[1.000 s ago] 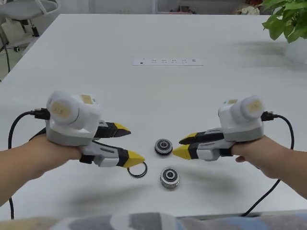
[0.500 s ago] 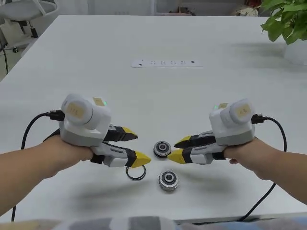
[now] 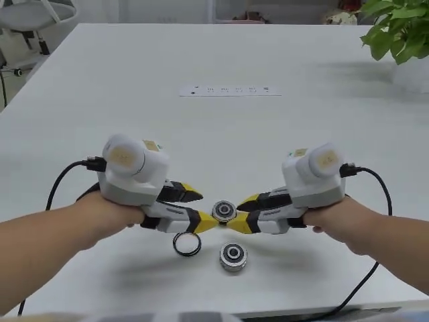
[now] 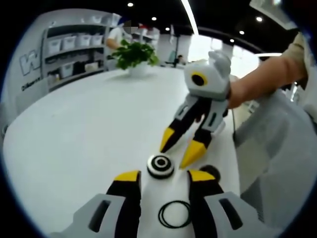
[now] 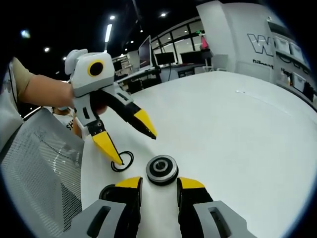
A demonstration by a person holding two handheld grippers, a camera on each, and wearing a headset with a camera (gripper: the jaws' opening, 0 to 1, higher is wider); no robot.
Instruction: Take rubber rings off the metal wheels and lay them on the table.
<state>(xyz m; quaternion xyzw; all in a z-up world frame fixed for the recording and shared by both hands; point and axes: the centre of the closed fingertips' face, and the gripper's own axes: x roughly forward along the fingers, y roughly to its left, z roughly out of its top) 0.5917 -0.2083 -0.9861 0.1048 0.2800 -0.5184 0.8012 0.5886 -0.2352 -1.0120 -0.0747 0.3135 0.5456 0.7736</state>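
Note:
A metal wheel (image 3: 224,210) with a black rubber ring around it lies flat on the white table, between the two grippers. My left gripper (image 3: 201,209) comes at it from the left, open, its yellow tips just short of the wheel. My right gripper (image 3: 239,212) faces it from the right, also open, tips close to the wheel. A second ringed wheel (image 3: 232,255) lies nearer the front edge. One loose black rubber ring (image 3: 187,243) rests flat below the left gripper. In the left gripper view the wheel (image 4: 160,165) sits just past my open jaws, the ring (image 4: 174,214) between them. The right gripper view has the wheel (image 5: 162,169) at its jaw tips.
A white power strip (image 3: 230,90) lies flat farther back on the table (image 3: 301,121). A green plant (image 3: 395,27) stands at the far right corner. Black cables trail from both grippers toward the front edge. An office chair (image 3: 33,13) stands beyond the far left corner.
Both grippers have moved inward toward the wheel between them, and their tips now nearly reach it. The wheels and the loose ring have stayed in place.

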